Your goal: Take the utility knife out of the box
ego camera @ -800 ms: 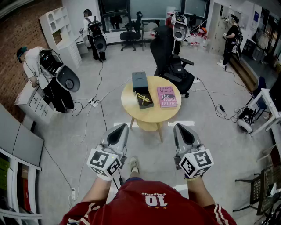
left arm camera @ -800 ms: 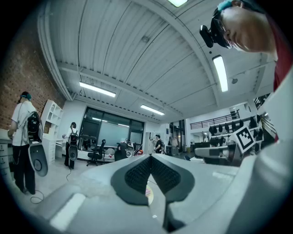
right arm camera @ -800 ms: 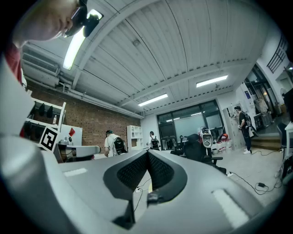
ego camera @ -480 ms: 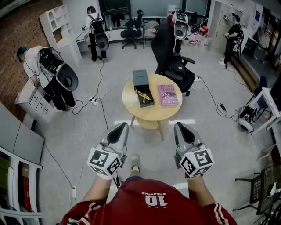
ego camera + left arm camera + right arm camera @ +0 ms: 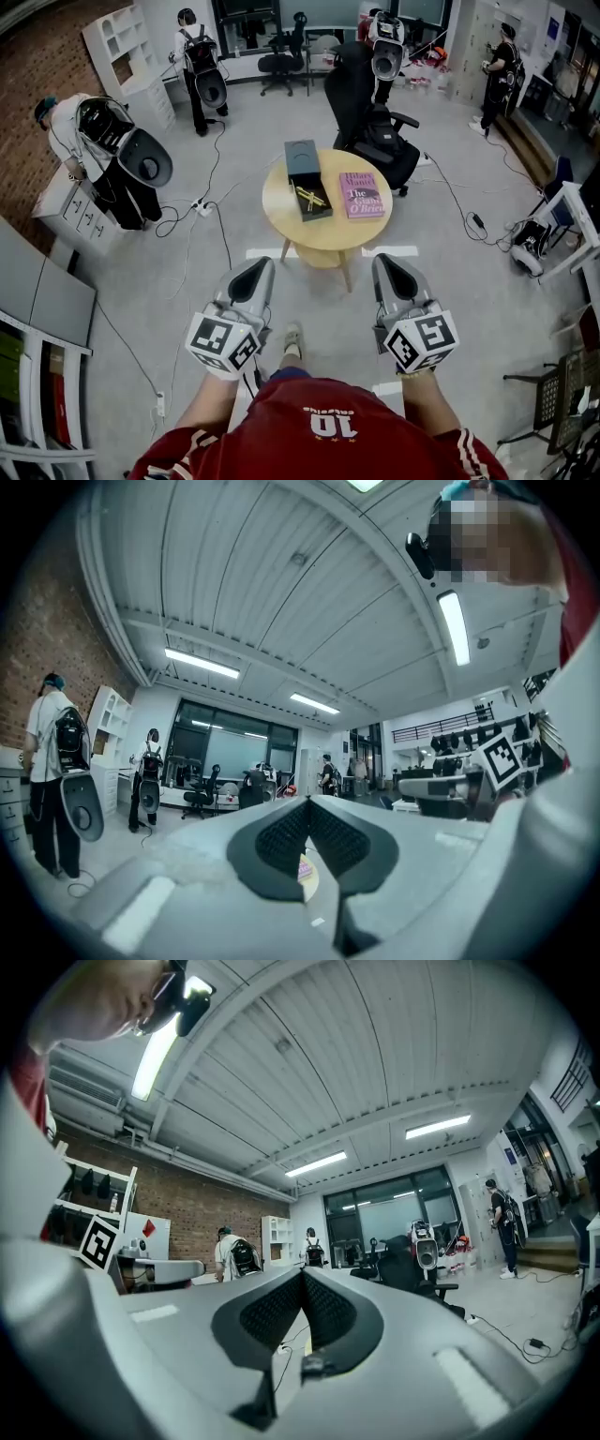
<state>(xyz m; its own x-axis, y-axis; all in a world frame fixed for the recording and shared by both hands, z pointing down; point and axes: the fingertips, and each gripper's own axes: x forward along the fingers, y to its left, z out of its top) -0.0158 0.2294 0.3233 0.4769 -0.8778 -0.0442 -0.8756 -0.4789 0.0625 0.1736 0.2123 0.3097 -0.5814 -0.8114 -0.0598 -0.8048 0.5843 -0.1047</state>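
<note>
Utility knife (image 5: 310, 198): it is lying slantwise as a small yellow shape inside the open tray. It is too small to tell whether the blade is showing.
Box (image 5: 300, 212): it is sitting on the left half of the tabletop, with its dark lid lying just behind the tray.
Book (image 5: 363, 195): it is lying just beside the box, on its right.
Table (image 5: 321, 240): it is standing well ahead of both claws, with bare floor in between.
Left gripper (image 5: 256, 269): it is pointing level, with its jaws pressing together on nothing. The knife is lying well apart from it, ahead and a little to its right.
Right gripper (image 5: 389, 266): it is likewise closed and empty. The knife is lying well ahead and to its left.
Risk, jaws: arriving with either claw closed would, I judge, be pushing the knife about the tray instead of taking it.
Risk, tray walls: coming in too flat is likely to be knocking the box toward the book or the table's edge.
Risk, floor: a cable (image 5: 217, 234) is trailing near the table's left side, so stepping closer could be snagging it.
</note>
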